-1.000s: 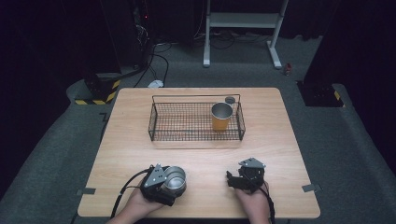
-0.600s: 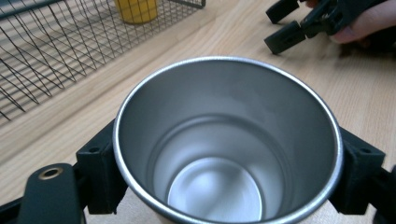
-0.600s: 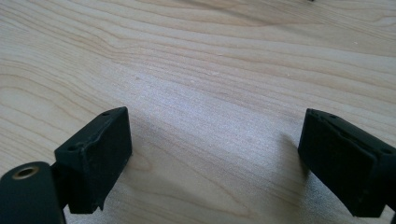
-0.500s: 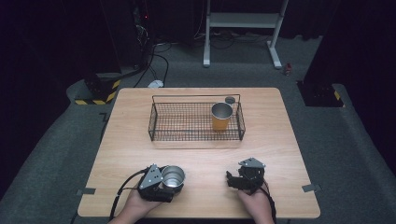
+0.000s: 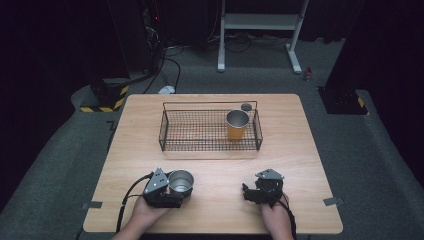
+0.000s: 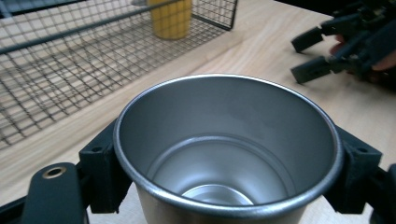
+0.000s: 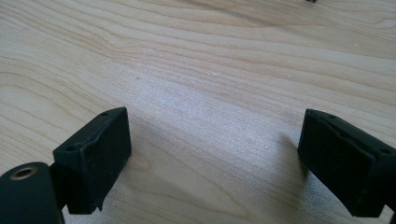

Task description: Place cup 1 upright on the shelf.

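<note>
Our shiny round steel cup (image 6: 229,149) sits upright between the jaws of the left tongs (image 5: 172,192), gripped on both sides, at the near left of the pale wooden counter (image 5: 300,150). Over the last second it has barely shifted, so we judge the grip settled and the lift toward the black wire basket (image 5: 200,131) next. There an orange cup with a steel rim (image 5: 237,125) already stands. The right tongs (image 5: 250,192) rest wide and empty.
</note>
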{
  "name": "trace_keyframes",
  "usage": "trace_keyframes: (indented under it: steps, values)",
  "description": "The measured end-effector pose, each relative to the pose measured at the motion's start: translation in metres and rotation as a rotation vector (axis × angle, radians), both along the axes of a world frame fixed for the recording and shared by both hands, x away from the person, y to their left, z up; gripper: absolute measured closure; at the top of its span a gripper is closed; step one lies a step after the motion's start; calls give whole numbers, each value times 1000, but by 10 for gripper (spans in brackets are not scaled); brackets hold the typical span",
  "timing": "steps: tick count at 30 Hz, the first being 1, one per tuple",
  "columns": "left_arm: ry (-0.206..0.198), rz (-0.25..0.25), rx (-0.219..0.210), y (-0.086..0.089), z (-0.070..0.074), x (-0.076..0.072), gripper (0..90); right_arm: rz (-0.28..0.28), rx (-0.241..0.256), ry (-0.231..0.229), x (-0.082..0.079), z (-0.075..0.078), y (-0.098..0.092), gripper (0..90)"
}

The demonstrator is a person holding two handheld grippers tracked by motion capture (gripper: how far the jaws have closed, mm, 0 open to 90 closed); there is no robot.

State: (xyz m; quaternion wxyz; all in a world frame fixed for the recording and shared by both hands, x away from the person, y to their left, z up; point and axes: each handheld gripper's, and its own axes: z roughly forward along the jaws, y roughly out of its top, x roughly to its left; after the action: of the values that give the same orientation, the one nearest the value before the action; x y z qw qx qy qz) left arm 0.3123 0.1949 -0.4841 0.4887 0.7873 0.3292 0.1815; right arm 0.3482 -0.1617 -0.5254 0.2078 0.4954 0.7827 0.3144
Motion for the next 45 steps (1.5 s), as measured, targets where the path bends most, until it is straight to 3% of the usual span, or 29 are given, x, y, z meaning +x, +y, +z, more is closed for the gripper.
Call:
trace_keyframes:
  steps: [16, 34, 38, 45]
  values:
    - [5, 129, -32, 1, 22, 16, 186, 21, 0, 5, 1, 0, -5, 96]
    - [-43, 146, -50, 5, 44, 33, 186, 21, 2, 4, 1, 0, -5, 95]
    - [-27, 154, -56, 3, 45, 37, 186, 21, 2, 4, 1, 0, -5, 95]
    - [-39, 155, -60, -1, 53, 43, 186, 23, 2, 4, 1, 0, -5, 95]
